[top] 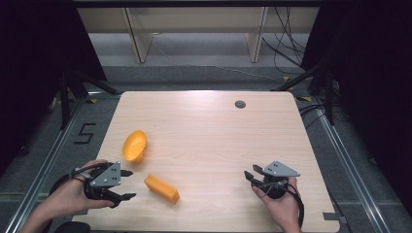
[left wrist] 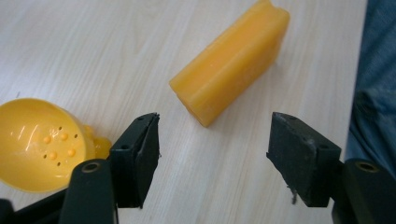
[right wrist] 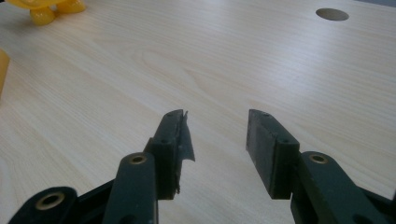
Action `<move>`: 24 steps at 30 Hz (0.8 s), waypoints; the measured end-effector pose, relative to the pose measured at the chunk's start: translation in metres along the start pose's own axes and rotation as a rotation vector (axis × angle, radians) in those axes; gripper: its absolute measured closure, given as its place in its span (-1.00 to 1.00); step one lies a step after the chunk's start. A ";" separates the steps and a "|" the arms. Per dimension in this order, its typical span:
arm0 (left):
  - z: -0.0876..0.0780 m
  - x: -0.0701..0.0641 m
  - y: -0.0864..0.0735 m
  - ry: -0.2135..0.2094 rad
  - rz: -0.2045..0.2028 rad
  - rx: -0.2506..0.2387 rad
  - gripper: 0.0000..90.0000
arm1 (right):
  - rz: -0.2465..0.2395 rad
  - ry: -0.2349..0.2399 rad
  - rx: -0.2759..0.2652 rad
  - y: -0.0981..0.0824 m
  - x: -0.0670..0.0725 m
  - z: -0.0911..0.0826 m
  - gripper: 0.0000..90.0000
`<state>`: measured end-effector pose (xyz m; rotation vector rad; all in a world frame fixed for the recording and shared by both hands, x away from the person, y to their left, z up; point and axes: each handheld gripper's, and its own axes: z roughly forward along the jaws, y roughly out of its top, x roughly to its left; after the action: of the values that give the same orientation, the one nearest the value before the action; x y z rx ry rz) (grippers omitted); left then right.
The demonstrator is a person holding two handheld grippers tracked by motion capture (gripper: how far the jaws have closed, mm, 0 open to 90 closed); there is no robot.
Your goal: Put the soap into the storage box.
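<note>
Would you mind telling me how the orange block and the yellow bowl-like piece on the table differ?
The orange block is solid and straight-sided; the yellow bowl-like piece is hollow and round, with small holes in its bottom. The block lies flat on a long side; the bowl-like piece is tipped onto its side. The block is deeper orange, the bowl-like piece yellower. Both rest free on the table.

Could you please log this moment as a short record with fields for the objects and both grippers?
surface: wooden table
block: orange block, lying flat near the front edge
bowl: yellow strainer bowl, tipped on its side, apart from the block
left gripper: open, jaws facing the block, not touching
right gripper: open, nothing between the jaws
</note>
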<state>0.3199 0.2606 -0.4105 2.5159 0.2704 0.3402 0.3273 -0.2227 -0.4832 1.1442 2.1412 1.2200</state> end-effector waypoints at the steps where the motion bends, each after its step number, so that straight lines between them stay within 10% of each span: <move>1: 0.000 0.000 0.000 0.000 0.000 0.000 -0.28 | 0.000 0.000 0.000 0.000 0.000 0.000 0.27; 4: 0.006 0.008 0.012 -0.081 0.054 0.049 -0.32 | 0.010 0.000 0.015 0.000 0.001 0.000 0.27; 16: 0.043 0.021 0.046 -0.141 0.261 0.209 -0.32 | 0.015 0.009 0.017 -0.001 0.001 0.001 0.27; 24: 0.059 0.024 0.062 -0.186 0.329 0.249 -0.33 | 0.013 0.003 -0.007 0.000 -0.001 -0.001 0.26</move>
<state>0.3671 0.1861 -0.4177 2.8170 -0.1889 0.2069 0.3267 -0.2239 -0.4830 1.1560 2.1329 1.2351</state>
